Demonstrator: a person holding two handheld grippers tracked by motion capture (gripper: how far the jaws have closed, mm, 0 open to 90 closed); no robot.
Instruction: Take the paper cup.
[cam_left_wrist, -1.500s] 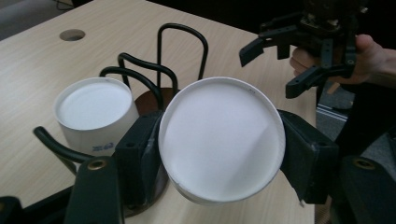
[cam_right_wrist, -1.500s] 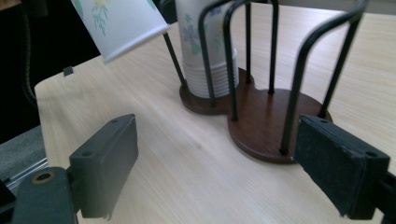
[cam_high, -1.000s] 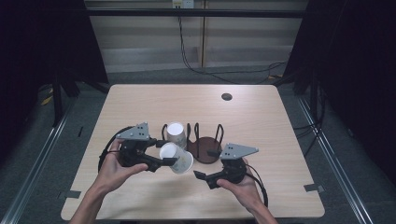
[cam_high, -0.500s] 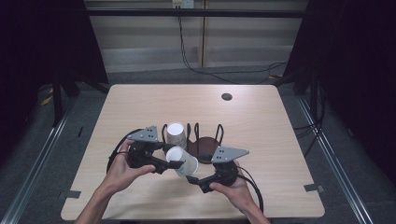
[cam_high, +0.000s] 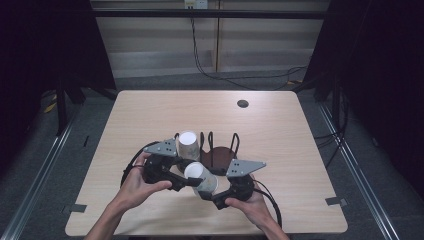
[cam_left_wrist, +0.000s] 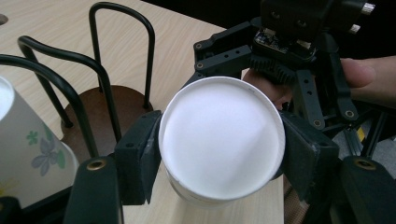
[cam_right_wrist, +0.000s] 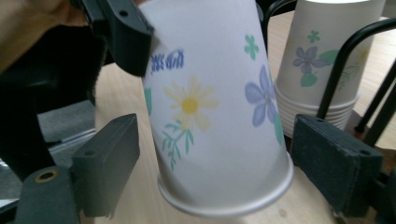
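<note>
1. Two grippers meet at one cup (cam_high: 202, 178), held low over the near edge of the table (cam_high: 295, 150), in front of the rack (cam_high: 235, 142).
2. The left gripper (cam_high: 192, 179) is clamped on the cup near its closed base, one pad on each side. The cup is tilted, with its base towards the left hand and its rim towards the right.
3. The right gripper (cam_high: 209, 191) has its jaws spread wide on either side of the rim end. They have just been closing, with the cup between them. In the right gripper view a gap shows at one pad, and the other sits just beside the rim, so it has no hold yet.
4. This looks like a hand-over or a two-handed pull on the cup. To do it well, the right jaws should close squarely on the wall just above the rolled rim, and gently, because thin paper buckles.
5. The left grip should hold until the right pads bear evenly; letting go early would drop the cup.
6. Just beyond, a stack (cam_high: 188, 144) of flowered cups stands upside down in the rack's left bay. The right hand should keep clear of the wire hoops.
</note>
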